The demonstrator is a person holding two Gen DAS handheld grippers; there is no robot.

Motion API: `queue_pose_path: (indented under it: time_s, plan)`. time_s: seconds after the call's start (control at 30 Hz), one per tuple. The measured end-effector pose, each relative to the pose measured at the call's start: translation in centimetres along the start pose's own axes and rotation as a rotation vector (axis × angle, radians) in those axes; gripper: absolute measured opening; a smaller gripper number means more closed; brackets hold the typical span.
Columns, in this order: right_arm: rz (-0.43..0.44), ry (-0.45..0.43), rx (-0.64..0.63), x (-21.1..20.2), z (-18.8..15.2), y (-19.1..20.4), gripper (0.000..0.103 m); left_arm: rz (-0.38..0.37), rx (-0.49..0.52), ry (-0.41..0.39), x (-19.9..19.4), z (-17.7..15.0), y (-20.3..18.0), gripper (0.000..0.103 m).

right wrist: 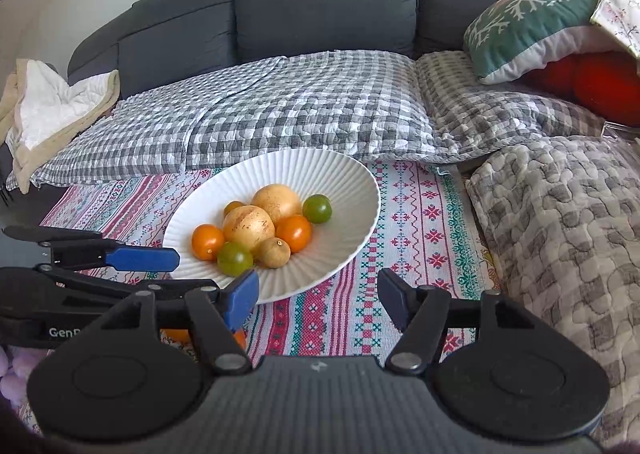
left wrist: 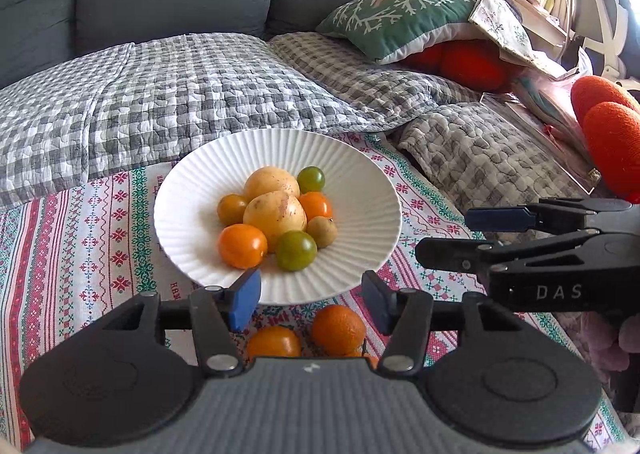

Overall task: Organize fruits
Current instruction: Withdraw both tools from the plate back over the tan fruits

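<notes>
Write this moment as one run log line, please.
left gripper: open, empty | right gripper: open, empty | plate: seven fruits | cloth: oranges near plate

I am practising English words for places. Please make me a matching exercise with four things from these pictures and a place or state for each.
Things:
1. plate
2. tangerine
3. green pillow
4. left gripper

Places or states:
a. on the cloth, outside the plate
b. open, nothing held
c. holds tomatoes and yellow fruits
d. on the sofa, over a red cushion

Pairs: 1-c, 2-a, 3-d, 4-b
</notes>
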State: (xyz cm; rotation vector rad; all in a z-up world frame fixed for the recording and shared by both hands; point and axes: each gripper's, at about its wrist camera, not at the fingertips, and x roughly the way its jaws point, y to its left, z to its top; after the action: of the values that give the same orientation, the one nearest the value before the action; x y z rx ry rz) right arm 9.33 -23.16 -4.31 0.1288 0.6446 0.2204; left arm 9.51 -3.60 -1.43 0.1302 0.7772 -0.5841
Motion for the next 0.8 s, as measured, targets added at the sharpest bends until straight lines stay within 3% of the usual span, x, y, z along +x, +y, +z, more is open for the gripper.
queue_pose_path:
  time_s: [0.23, 0.33, 0.8]
  plan:
    - [-0.068, 0.022, -0.022, -2.8, -0.7, 1.5, 0.087, 0.032, -0.017, 0.006, -3.6, -1.5, 0.8, 0.077]
    - [-0.079, 0.016, -0.040, -4.1, -0.9, 2.4, 0.091, 0.052, -0.033, 0.006, -5.0, -2.2, 1.3, 0.082]
    - [-0.094, -0.001, -0.079, -7.0, -2.9, 6.3, 0.099, 0.144, -0.132, 0.015, -9.2, -5.8, 4.6, 0.095]
